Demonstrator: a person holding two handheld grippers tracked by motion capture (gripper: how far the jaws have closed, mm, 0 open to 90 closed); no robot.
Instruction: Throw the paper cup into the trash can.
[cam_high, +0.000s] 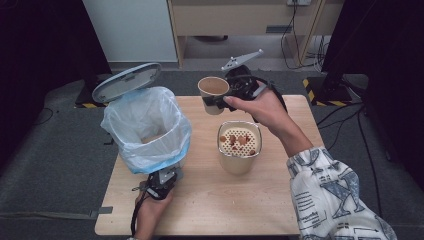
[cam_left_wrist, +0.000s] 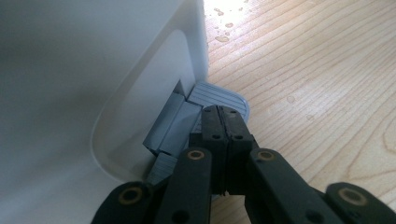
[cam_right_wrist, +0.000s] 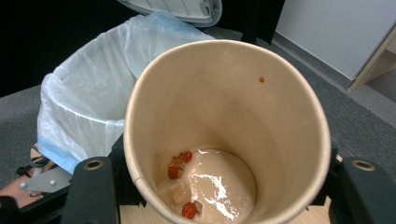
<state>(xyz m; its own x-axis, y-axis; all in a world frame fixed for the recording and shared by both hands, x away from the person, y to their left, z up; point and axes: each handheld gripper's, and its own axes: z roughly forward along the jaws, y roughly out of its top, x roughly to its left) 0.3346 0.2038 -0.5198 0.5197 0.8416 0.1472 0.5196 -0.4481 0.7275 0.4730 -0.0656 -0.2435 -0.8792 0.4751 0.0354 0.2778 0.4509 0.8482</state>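
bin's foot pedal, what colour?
Grey, ribbed pedal; clearest in the left gripper view.

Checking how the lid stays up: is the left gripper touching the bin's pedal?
Touching. The left gripper view shows the shut left gripper resting on the grey pedal at the bin's foot.

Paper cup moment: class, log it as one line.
right gripper: shut on paper cup | left gripper: shut, on bin pedal | bin lid: open

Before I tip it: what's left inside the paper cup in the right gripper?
In the paper cup, a shallow pool of pale creamy liquid with a few small red bits. Anything beneath the liquid is hidden.
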